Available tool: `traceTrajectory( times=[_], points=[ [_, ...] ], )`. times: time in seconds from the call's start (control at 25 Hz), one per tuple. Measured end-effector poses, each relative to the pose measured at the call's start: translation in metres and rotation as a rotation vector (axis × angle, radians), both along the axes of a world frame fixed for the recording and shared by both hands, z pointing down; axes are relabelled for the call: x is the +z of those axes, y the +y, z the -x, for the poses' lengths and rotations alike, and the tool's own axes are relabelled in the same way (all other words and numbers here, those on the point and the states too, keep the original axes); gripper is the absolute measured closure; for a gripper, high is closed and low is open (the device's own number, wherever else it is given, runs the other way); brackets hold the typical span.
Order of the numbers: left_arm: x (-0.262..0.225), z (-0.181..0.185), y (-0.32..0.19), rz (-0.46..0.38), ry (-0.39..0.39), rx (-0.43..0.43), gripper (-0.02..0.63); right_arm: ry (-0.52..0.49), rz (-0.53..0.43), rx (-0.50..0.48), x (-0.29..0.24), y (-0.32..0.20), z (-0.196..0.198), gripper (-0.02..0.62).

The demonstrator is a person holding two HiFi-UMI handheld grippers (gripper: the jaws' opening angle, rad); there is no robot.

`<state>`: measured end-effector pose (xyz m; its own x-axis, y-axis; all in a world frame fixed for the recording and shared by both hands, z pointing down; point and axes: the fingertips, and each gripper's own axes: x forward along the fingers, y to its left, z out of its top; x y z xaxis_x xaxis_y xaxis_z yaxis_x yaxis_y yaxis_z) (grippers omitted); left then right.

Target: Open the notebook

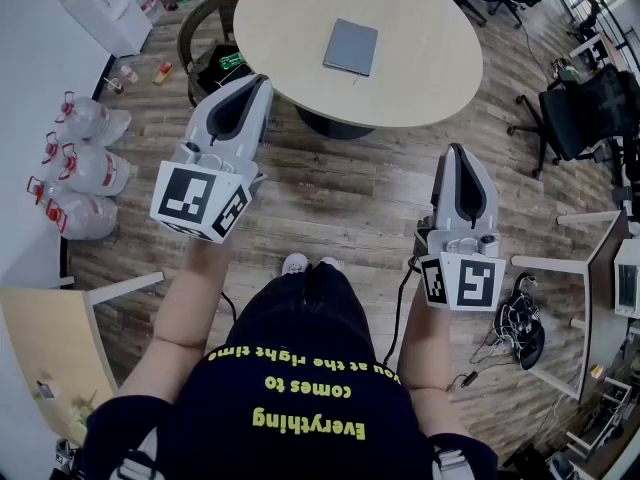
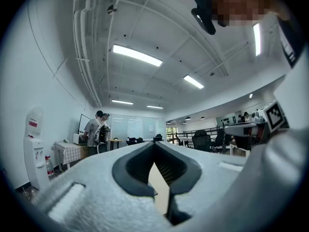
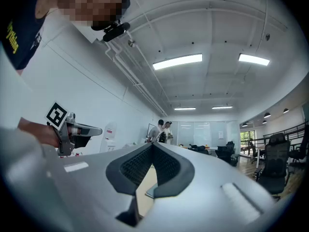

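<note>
A matt grey cover faced the notebook point(image 1: 351, 47); the round surface point(image 1: 290, 28) under it was smooth, pale and low in sheen, like laminate. The floor point(image 1: 340, 193) was wood-grain planking with a faint gloss. The left gripper point(image 1: 262, 80) and the right gripper point(image 1: 456, 150) wore shells of pale grey matt plastic, finely grained, while the dark pads point(image 3: 136, 166) lining their jaws looked rubbery and ribbed. The person's T-shirt point(image 1: 300, 448) was dark cloth with yellow print. The water bottles point(image 1: 92, 171) were clear plastic.
</note>
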<state>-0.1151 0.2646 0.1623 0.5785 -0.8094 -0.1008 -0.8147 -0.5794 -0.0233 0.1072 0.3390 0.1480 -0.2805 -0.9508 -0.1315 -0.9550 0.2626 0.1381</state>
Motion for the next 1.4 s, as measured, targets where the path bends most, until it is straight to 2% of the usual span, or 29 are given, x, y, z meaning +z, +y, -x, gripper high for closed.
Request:
traceTrajectory(
  times=[0.36,0.52,0.64,0.8,0.88,1.16,1.4],
  points=[
    [0.002,-0.011,0.032,0.018,-0.007,-0.016,0.603,-0.004,0.008,-0.024,-0.01,0.025,-0.009,0.583],
    [0.005,-0.016,0.04,0.022,0.007,-0.042,0.597,-0.045,0.011,-0.027,-0.009,0.029,-0.019,0.583],
    [0.009,-0.024,0.042,0.043,0.016,-0.055,0.493,-0.076,0.024,-0.023,-0.007,0.028,-0.03,0.58],
    [0.02,-0.038,0.041,0.083,0.016,-0.07,0.343,-0.103,0.051,-0.063,0.0,0.025,-0.038,0.437],
    [0.024,-0.044,0.041,0.097,0.012,-0.065,0.312,-0.103,0.059,-0.083,0.003,0.024,-0.038,0.377],
    [0.035,-0.054,0.024,0.119,-0.001,-0.05,0.232,-0.128,0.092,-0.128,0.016,-0.001,-0.033,0.279],
    [0.038,-0.048,-0.027,0.108,-0.004,-0.017,0.182,-0.124,0.09,-0.131,0.019,-0.048,-0.015,0.248]
  ],
)
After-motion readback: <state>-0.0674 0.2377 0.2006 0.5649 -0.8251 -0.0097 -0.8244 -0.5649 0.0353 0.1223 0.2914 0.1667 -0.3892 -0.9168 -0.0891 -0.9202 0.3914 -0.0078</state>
